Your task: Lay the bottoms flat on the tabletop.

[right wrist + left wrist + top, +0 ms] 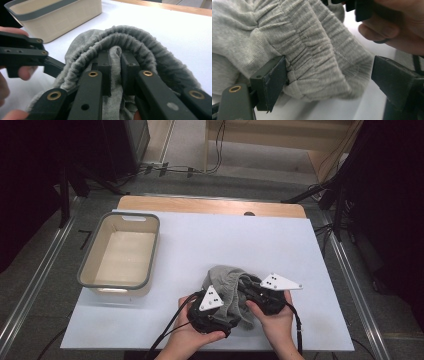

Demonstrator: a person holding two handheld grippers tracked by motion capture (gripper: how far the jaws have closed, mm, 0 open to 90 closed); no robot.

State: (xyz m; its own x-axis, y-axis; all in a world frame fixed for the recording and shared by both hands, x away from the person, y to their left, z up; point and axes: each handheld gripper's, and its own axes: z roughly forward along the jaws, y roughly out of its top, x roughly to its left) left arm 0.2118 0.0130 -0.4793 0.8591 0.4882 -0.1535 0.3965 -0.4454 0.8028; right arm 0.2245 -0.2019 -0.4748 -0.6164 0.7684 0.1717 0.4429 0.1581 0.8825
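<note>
A grey ribbed sock (227, 282) lies bunched on the white board near its front edge, between both hand-held grippers. My left gripper (225, 302) is open. In the left gripper view its jaws (334, 80) stand wide apart around the sock's ribbed cuff (317, 57), and the left jaw touches the cloth. My right gripper (246, 287) comes in from the right. In the right gripper view it (116, 62) is shut on a fold of the sock (140, 45), inside the curled cuff.
A cream tub with a grey rim (115, 284) stands at the left of the white board (250, 240); its side (62, 17) lies beyond the sock. The wooden table edge (210, 205) runs along the back. Cables lie on the floor behind.
</note>
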